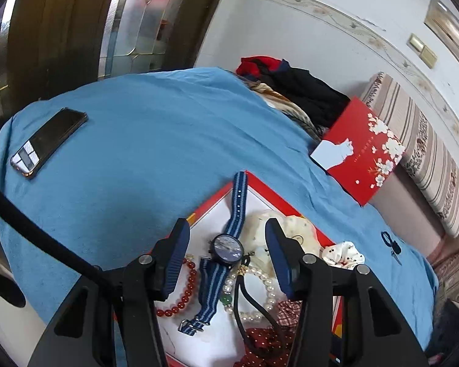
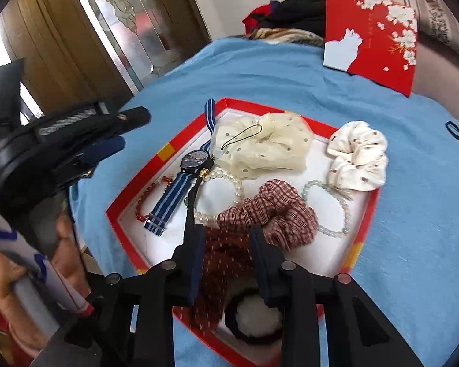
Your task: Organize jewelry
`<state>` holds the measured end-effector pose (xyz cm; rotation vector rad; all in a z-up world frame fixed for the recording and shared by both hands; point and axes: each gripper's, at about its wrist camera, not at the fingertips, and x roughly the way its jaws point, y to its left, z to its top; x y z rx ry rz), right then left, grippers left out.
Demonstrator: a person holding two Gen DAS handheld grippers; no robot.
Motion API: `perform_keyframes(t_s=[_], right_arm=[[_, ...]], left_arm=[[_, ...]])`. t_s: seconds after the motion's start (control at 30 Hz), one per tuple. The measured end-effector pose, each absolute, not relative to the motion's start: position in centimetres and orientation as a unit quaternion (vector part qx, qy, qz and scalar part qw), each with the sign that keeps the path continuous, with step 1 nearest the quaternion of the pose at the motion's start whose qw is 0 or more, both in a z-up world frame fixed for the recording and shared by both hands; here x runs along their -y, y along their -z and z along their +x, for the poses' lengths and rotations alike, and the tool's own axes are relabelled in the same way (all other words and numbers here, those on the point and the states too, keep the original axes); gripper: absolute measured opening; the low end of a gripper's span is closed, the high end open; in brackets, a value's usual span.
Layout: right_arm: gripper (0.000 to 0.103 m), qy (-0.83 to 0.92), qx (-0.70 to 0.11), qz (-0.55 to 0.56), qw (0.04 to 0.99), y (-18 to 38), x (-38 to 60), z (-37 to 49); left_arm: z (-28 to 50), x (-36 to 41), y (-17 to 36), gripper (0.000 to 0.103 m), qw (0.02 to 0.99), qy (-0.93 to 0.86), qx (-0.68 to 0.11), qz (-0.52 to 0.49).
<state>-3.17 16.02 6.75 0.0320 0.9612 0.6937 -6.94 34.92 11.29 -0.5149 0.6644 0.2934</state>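
Note:
A red-rimmed box (image 2: 116, 211) with a white lining lies on the blue cloth. In it are a blue striped-strap watch (image 1: 226, 249), a red bead bracelet (image 1: 186, 293), a pearl necklace (image 1: 270, 293), a cream dotted scrunchie (image 2: 269, 146), a plaid scrunchie (image 2: 278, 211) and a green bead bracelet (image 2: 342, 211). My left gripper (image 1: 226, 224) hangs open above the watch, holding nothing. My right gripper (image 2: 227, 231) stands open over a dark red dotted scrunchie (image 2: 226, 263); its pads do not press on it. A black hair tie with a white pompom (image 2: 254, 318) lies below.
A white patterned scrunchie (image 2: 358, 159) rests on the box's right rim. The red lid (image 1: 361, 150) with a white cat leans at the back right beside a clothes pile (image 1: 296, 88). A phone (image 1: 49, 140) lies far left on the cloth. A person's hand shows lower left.

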Motion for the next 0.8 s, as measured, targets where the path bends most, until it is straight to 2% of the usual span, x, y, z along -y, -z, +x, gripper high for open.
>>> perform_keyframes(t_s=[0.17, 0.5, 0.63, 0.8], right_arm=[[0.032, -0.287, -0.492, 0.012, 0.822, -3.9, -15.3, -1.8], [0.033, -0.251, -0.464, 0.027, 0.849, -5.8, -8.9, -5.3], [0.032, -0.212, -0.459, 0.019, 0.863, -6.2, -5.0, -6.8], [0.033, -0.168, -0.457, 0.035, 0.873, -6.7, 0.7, -8.2]], left_arm=[[-6.7, -34.9, -11.1, 0.052, 0.903, -0.145, -0.326, -0.239], [-7.0, -32.5, -11.6, 0.058, 0.914, -0.135, -0.325, -0.200], [-7.1, -31.5, -12.0, 0.063, 0.919, -0.129, -0.318, -0.193], [-7.4, -29.4, -12.1, 0.063, 0.923, -0.116, -0.321, -0.176]])
